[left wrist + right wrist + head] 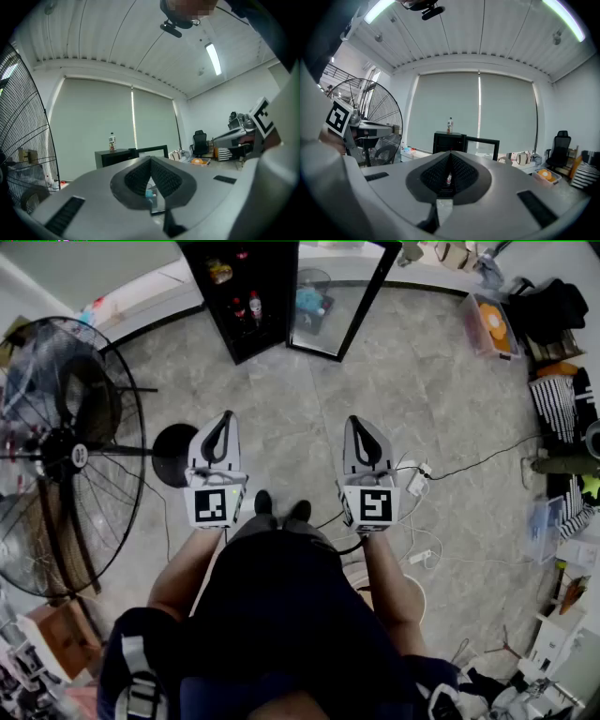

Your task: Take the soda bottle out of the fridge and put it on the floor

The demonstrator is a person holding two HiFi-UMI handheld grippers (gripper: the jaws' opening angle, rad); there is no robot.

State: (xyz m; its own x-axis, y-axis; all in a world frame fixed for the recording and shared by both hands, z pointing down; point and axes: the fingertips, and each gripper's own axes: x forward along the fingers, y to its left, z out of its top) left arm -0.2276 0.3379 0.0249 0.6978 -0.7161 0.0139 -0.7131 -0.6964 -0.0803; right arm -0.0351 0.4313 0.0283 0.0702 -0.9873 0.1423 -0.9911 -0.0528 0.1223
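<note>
No legible text; label on the bottle (450,125) atop the fridge (447,142) too small

Bright ceiling strips (213,58) light evenly; fisheye bends the edges.

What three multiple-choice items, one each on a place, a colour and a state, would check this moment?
1. Where does the large fan stand?
A. at the person's left
B. at the person's right
C. behind the person

2. What colour is the fridge?
A. white
B. black
C. red

3. How is the fridge door?
A. shut
B. taken off
C. swung open

Answers:
1 A: it fills the left side of the head view.
2 B: its cabinet is black.
3 C: the glass door stands out from the cabinet, and the shelves show.
</note>
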